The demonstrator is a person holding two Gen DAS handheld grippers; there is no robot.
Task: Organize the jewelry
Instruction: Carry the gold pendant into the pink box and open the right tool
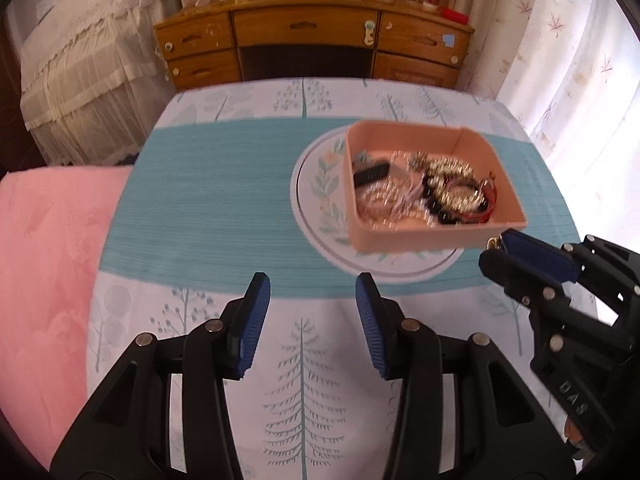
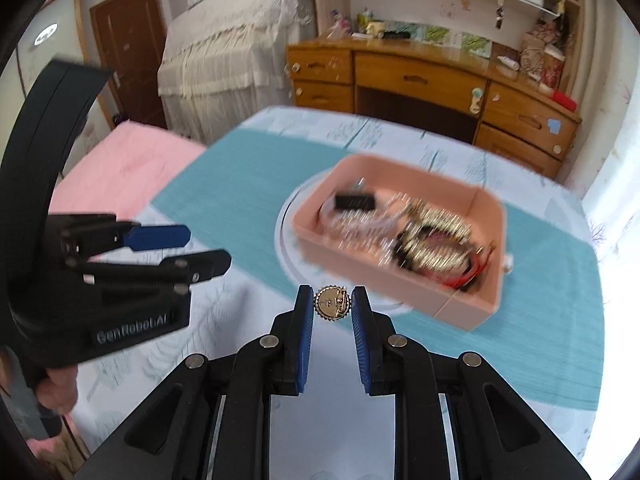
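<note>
A pink open box (image 1: 416,236) (image 2: 360,264) full of tangled bracelets and beads (image 1: 448,192) (image 2: 432,240) stands on a white floral plate (image 1: 316,188) (image 2: 286,232) on the table. My right gripper (image 2: 332,304) is shut on a small round gold brooch (image 2: 333,308), held above the table just in front of the box. In the left wrist view the right gripper (image 1: 496,246) is at the box's near right corner with a glint of gold at its tips. My left gripper (image 1: 312,292) (image 2: 208,248) is open and empty, above the tablecloth left of the plate.
The table wears a white and teal tree-print cloth (image 1: 224,208). A pink bedspread (image 1: 44,264) lies to the left. A wooden dresser (image 1: 312,48) stands beyond the table, curtains (image 1: 568,92) to the right.
</note>
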